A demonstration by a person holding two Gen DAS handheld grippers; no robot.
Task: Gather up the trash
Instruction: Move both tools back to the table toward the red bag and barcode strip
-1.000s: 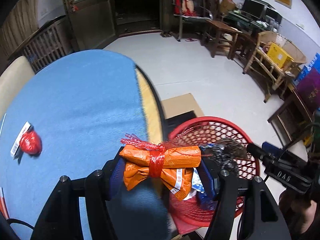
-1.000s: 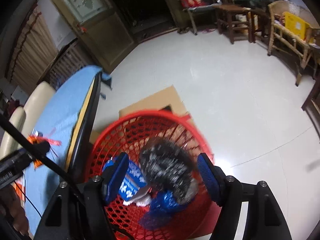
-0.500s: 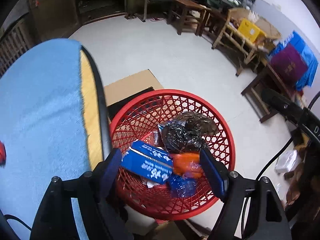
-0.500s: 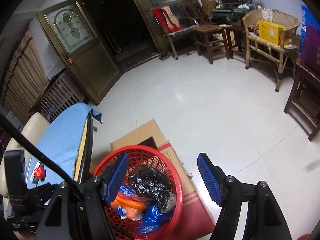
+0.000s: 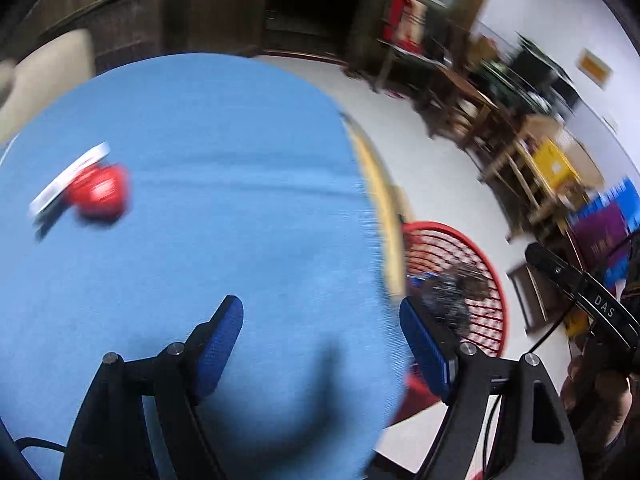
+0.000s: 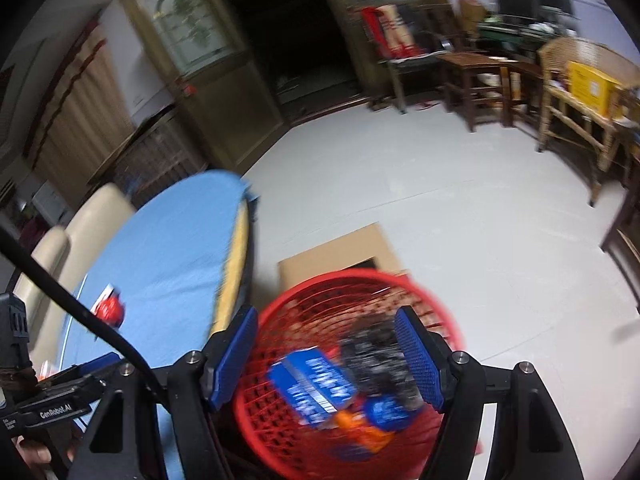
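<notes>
A crumpled red wrapper lies on the blue tablecloth beside a white paper strip, far left of my left gripper, which is open and empty above the table's near edge. The wrapper also shows in the right wrist view. The red mesh basket stands on the floor beside the table and holds a blue packet, a black bag and an orange wrapper. My right gripper is open and empty above the basket.
Flattened cardboard lies on the floor behind the basket. Beige chairs stand beyond the table. Wooden chairs and a wicker bench with a yellow box line the far right wall. The basket also shows in the left wrist view.
My left gripper dropped the orange wrapper into the basket, then swung left back over the blue table. My right gripper stayed open near the basket and shifted slightly.
</notes>
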